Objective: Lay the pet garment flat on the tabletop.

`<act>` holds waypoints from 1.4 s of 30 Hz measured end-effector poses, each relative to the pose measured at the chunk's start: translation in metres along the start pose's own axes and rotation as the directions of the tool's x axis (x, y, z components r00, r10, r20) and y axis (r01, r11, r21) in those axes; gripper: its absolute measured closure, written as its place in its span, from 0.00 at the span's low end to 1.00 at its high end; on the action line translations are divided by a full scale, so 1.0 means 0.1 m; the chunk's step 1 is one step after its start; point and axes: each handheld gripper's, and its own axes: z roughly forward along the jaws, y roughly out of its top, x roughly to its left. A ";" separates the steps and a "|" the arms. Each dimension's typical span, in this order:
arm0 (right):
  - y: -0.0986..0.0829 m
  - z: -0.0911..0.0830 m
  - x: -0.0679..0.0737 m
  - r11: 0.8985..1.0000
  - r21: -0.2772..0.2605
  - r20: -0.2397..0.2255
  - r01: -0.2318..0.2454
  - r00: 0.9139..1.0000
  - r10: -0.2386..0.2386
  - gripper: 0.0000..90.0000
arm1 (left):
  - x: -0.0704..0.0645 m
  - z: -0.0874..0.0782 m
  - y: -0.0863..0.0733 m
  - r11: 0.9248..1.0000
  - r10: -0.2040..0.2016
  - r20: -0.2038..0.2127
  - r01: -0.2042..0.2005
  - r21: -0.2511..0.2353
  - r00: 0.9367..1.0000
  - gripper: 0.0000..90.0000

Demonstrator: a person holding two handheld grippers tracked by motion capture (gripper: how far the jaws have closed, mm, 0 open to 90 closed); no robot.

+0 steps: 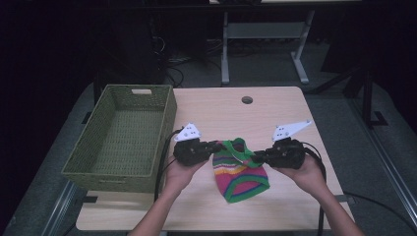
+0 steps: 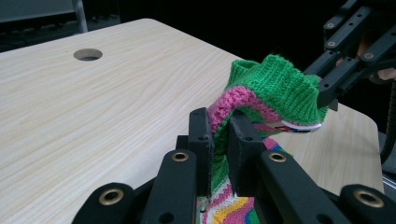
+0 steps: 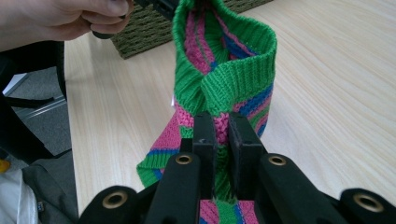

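Observation:
A knitted hat (image 1: 241, 174) striped in pink, green, yellow and blue lies on the light wood table (image 1: 275, 113), its green ribbed band lifted off the surface. My left gripper (image 1: 218, 146) is shut on the hat's left edge; in the left gripper view the knit (image 2: 261, 93) is pinched between the black jaws (image 2: 219, 133). My right gripper (image 1: 255, 156) is shut on the opposite edge, and in the right gripper view the band (image 3: 224, 70) rises from between the jaws (image 3: 222, 128). The hat hangs stretched between both grippers.
An olive woven basket (image 1: 123, 137) stands at the table's left side, empty inside. A round cable hole (image 1: 247, 100) sits near the far edge. Desk legs (image 1: 300, 59) and cables lie on the floor behind. A hand (image 3: 56, 18) holds the left gripper.

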 end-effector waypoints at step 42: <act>0.41 0.24 -1.00 0.972 -0.117 0.213 -0.205 0.950 0.226 0.62 | 0.62 0.52 0.16 0.988 -0.083 -0.247 0.113 0.108 0.965 0.58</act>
